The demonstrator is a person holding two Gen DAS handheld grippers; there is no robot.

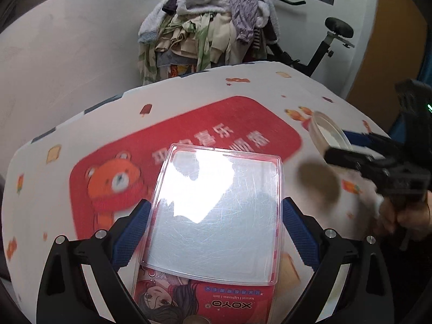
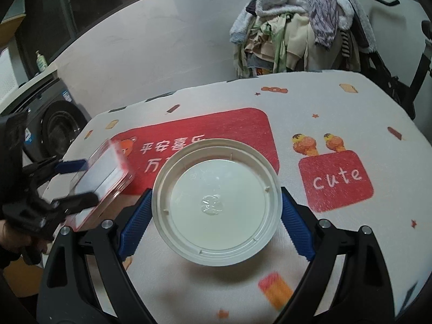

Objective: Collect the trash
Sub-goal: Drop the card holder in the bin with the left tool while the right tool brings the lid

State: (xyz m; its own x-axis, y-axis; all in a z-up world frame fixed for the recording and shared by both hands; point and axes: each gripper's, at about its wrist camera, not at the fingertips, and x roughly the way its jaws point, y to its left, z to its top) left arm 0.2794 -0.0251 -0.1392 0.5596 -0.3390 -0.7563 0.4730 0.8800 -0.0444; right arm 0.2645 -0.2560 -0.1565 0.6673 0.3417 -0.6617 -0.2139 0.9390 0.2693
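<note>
Our left tongs (image 1: pixel 216 232) clamp a clear plastic box (image 1: pixel 216 210); our right tongs (image 2: pixel 216 224), spread wide, grip a white round lid (image 2: pixel 216 199) above the table (image 2: pixel 351 113).

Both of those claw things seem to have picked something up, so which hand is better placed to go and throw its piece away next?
Neither clearly: no bin shows. The left gripper holds the clear plastic box lifted off the table, the right gripper the white round lid.
</note>
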